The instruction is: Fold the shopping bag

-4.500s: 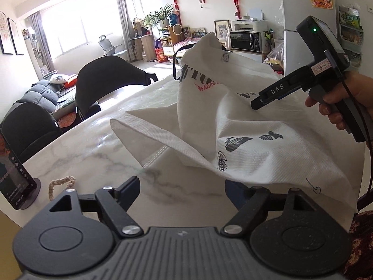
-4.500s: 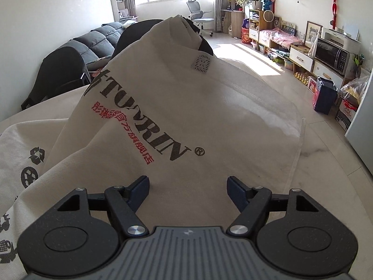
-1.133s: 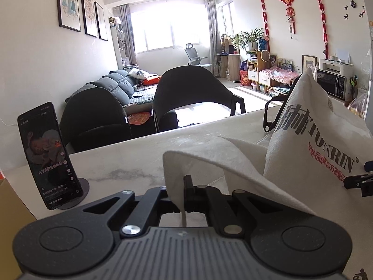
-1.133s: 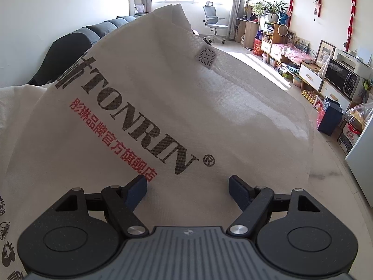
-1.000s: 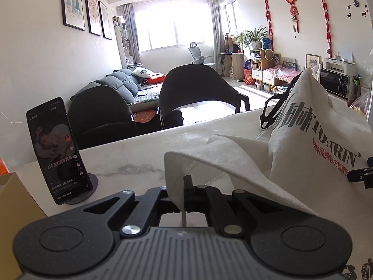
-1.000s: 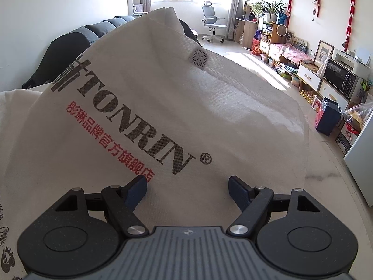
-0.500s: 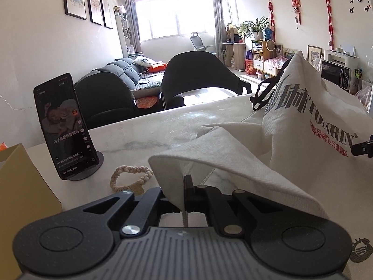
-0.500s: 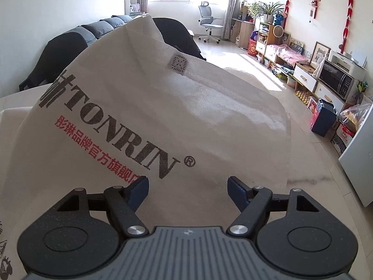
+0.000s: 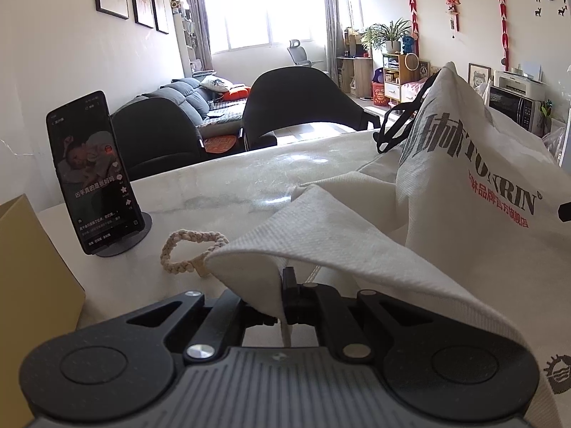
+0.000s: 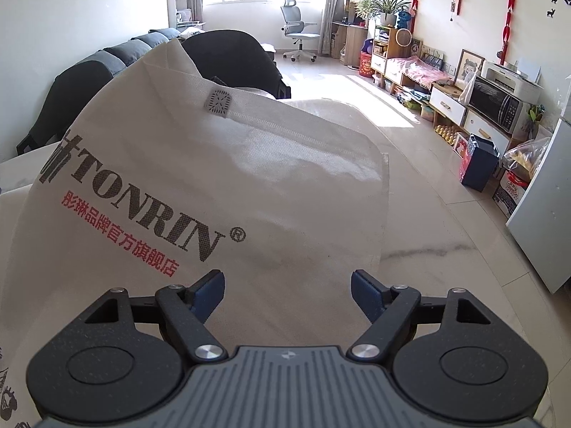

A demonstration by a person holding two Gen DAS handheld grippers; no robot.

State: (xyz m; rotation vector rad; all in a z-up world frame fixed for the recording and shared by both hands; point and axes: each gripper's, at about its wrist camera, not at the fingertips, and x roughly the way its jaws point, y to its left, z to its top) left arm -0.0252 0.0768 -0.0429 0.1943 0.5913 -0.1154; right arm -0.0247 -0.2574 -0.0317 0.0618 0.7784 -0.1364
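White bag (image 9: pixel 357 235) corner pulled nearer | left claw (image 9: pixel 283 306) still pinching it | right claw (image 10: pixel 287 290) wide

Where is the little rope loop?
In the left wrist view, the beige braided rope loop lies on the marble table, between the black phone and the bag's pinched corner.

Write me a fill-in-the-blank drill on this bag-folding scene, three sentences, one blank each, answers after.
1. The left tongs are ____ on a corner of the white shopping bag.
2. The right tongs are ____, with bag fabric between the pads but not pinched.
3. On the marble table, the phone stands on a round stand, and beside it lies a braided ____ loop.

Answers: shut; open; rope
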